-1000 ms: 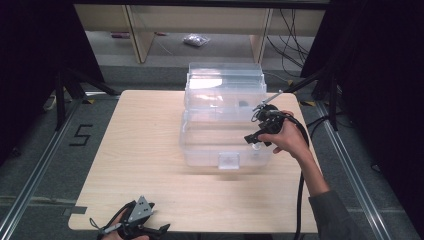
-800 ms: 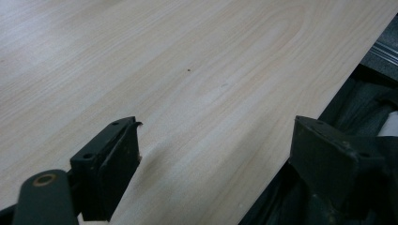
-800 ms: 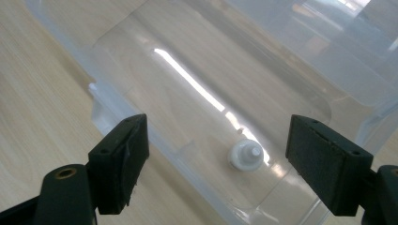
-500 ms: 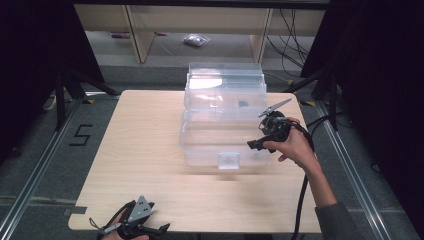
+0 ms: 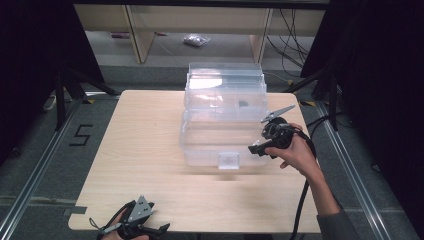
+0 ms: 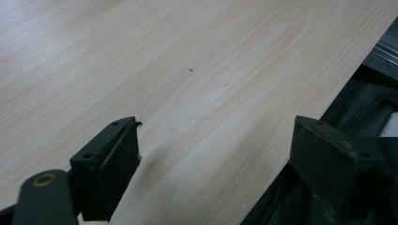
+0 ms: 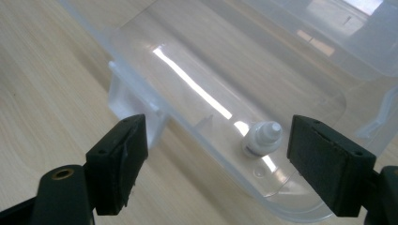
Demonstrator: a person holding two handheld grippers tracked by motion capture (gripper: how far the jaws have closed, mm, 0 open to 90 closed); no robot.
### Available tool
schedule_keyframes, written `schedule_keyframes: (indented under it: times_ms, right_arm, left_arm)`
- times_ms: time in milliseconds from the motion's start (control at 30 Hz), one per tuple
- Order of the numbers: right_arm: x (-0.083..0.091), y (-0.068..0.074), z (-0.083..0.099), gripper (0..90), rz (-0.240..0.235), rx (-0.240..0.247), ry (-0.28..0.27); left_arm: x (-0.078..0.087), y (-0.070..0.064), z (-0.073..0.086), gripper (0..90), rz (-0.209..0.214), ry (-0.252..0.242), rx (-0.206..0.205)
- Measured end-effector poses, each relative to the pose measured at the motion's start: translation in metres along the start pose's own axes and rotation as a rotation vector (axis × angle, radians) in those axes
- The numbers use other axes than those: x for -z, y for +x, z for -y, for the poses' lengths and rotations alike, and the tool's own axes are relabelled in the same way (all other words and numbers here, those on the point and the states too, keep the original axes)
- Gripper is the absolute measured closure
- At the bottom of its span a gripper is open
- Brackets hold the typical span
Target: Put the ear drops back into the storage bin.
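We take the clear plastic storage box (image 5: 223, 125) as our landmark; it sits open on the wooden table (image 5: 140, 145), its lid raised at the far side. A small white bottle (image 7: 263, 138) lies inside, near the box's front wall. At the box's right front corner, the right gripper (image 5: 260, 146) hovers above the rim with its jaws wide apart, holding nothing. The left gripper (image 5: 142, 231) waits well clear of the box at the table's near edge, jaws likewise wide and empty. We judge two risks: a jaw striking the rim on descent would shove the light box, and the rounded bottle could roll or squirt free under an off-centre pinch.
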State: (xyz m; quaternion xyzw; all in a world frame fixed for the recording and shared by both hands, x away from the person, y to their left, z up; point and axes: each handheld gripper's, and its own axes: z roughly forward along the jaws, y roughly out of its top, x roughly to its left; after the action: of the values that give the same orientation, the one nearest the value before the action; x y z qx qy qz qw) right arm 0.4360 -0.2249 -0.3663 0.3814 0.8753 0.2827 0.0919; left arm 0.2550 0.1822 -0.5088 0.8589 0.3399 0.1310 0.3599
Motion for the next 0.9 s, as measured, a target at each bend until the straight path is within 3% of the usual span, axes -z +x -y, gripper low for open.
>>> schedule_keyframes:
  times_ms: [133, 267, 433, 533, 567, 600, 700, 800, 833, 900]
  right_arm:
    - [-0.002, 0.004, 0.006, 21.5, -0.005, -0.005, -0.019]
    - [-0.001, 0.005, 0.011, 21.6, -0.016, 0.023, -0.026]
    - [0.001, 0.011, 0.017, 21.3, -0.030, 0.000, -0.034]
    - [0.003, 0.013, 0.019, 21.3, -0.028, 0.016, -0.043]
    - [0.002, 0.013, 0.020, 21.3, -0.021, 0.061, -0.073]
    - [0.005, 0.017, 0.020, 21.3, -0.037, 0.007, -0.044]
    - [0.007, 0.019, 0.022, 21.2, -0.034, 0.052, -0.060]
    - [0.006, 0.024, 0.025, 20.6, -0.040, 0.036, -0.071]
    - [0.005, 0.025, 0.027, 20.5, -0.041, 0.045, -0.076]
    - [0.002, 0.027, 0.030, 20.5, -0.027, 0.068, -0.078]
  left_arm:
    - [0.000, 0.000, 0.000, 15.7, 0.001, 0.003, -0.012]
    - [-0.001, -0.001, 0.000, 15.7, 0.004, -0.004, 0.007]
    - [0.000, 0.000, 0.000, 15.7, 0.002, 0.002, -0.011]
    - [0.000, 0.000, 0.000, 15.7, 0.000, 0.000, -0.002]
    - [0.000, 0.000, 0.000, 15.7, 0.000, 0.001, 0.002]
    - [0.000, 0.001, 0.000, 15.7, 0.000, 0.003, -0.017]
    - [0.000, 0.000, 0.000, 15.7, -0.002, 0.001, 0.002]
    - [0.000, 0.000, 0.000, 15.7, -0.001, 0.001, 0.001]
    - [0.000, 0.001, 0.000, 15.7, 0.000, 0.004, -0.016]
    - [0.000, 0.000, 0.000, 15.7, -0.001, 0.000, 0.001]
